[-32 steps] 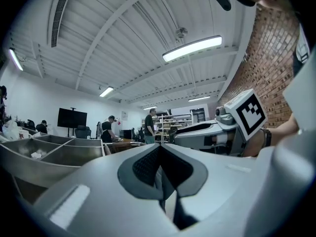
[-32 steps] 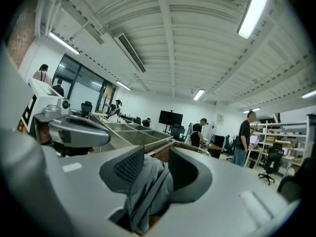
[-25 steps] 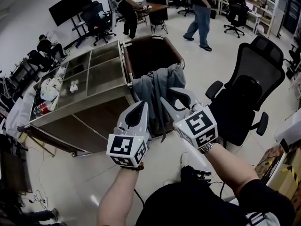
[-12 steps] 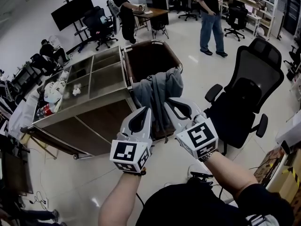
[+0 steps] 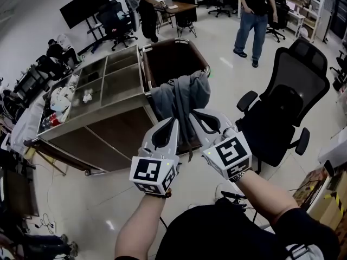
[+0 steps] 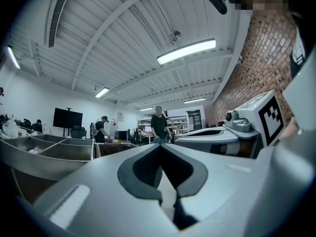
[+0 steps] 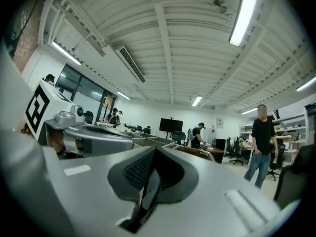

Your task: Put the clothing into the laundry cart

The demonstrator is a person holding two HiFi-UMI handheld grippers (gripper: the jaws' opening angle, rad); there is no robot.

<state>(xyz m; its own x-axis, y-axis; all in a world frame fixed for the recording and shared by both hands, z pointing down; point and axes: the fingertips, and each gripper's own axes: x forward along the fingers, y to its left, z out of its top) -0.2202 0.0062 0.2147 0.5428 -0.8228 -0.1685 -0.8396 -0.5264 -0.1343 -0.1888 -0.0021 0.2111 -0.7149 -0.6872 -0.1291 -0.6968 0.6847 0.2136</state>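
A grey garment point(image 5: 181, 95) hangs over the near rim of the brown laundry cart point(image 5: 174, 41), with a dark strap trailing down its front. My left gripper point(image 5: 174, 121) and right gripper point(image 5: 191, 114) are raised side by side just before the garment, tips pointing at it. Both are shut. In the left gripper view the left gripper point(image 6: 160, 146) has its pads together, with only the room beyond them. The right gripper point(image 7: 155, 150) looks the same in the right gripper view. No cloth shows between either pair of jaws.
A steel trolley point(image 5: 103, 85) with open compartments stands against the cart's left side. A black office chair point(image 5: 287, 102) is close on the right. A person in jeans point(image 5: 252, 15) stands beyond the cart, and others work at desks point(image 5: 176, 7) at the back.
The right gripper's jaws have closed from slightly apart. Both grippers have crept a little nearer to the hanging garment. The person in jeans has stepped to the right.
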